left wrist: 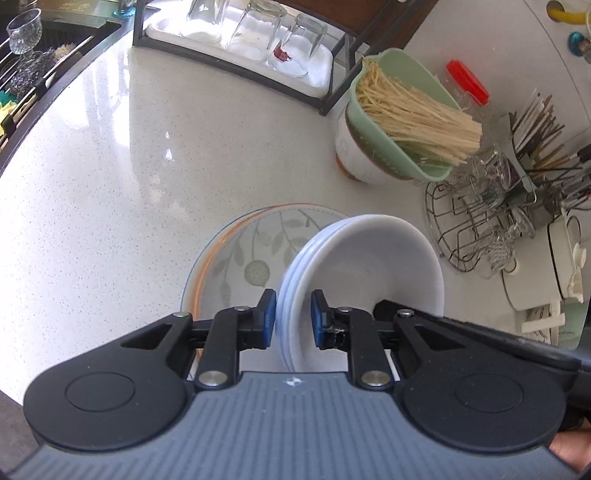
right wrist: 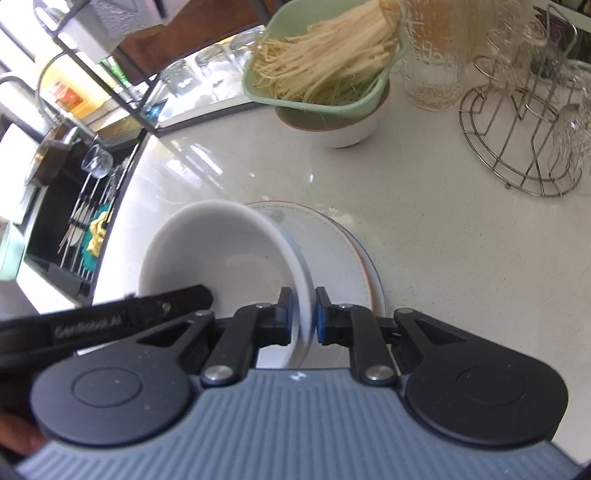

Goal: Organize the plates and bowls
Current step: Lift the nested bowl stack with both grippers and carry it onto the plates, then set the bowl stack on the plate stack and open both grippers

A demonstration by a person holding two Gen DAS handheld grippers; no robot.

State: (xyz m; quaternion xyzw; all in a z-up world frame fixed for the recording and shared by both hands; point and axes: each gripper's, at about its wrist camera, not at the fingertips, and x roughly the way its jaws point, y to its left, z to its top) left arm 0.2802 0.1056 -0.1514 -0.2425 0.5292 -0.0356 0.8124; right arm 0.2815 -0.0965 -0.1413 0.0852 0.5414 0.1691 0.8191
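Note:
A stack of white bowls (left wrist: 369, 258) hangs tilted over patterned plates (left wrist: 255, 251) that lie on the white counter. My left gripper (left wrist: 293, 319) is shut on the stack's near rim, one blue pad on each side. In the right wrist view the same white bowls (right wrist: 221, 254) have my right gripper (right wrist: 303, 319) shut on the opposite rim, with the orange-rimmed plates (right wrist: 343, 266) below and behind. Each gripper shows in the other's view: the right one (left wrist: 406, 314) reaching into the bowl, the left one (right wrist: 147, 314) at the bowl's left side.
A green colander of noodles (left wrist: 402, 114) sits on a white bowl at the back. Beside it are a wire rack with glasses (left wrist: 476, 221), a chopstick holder (left wrist: 535, 136) and a red-lidded jar (left wrist: 467, 81). A tray of upturned glasses (left wrist: 258, 33) stands behind; the sink (right wrist: 74, 221) is at the left.

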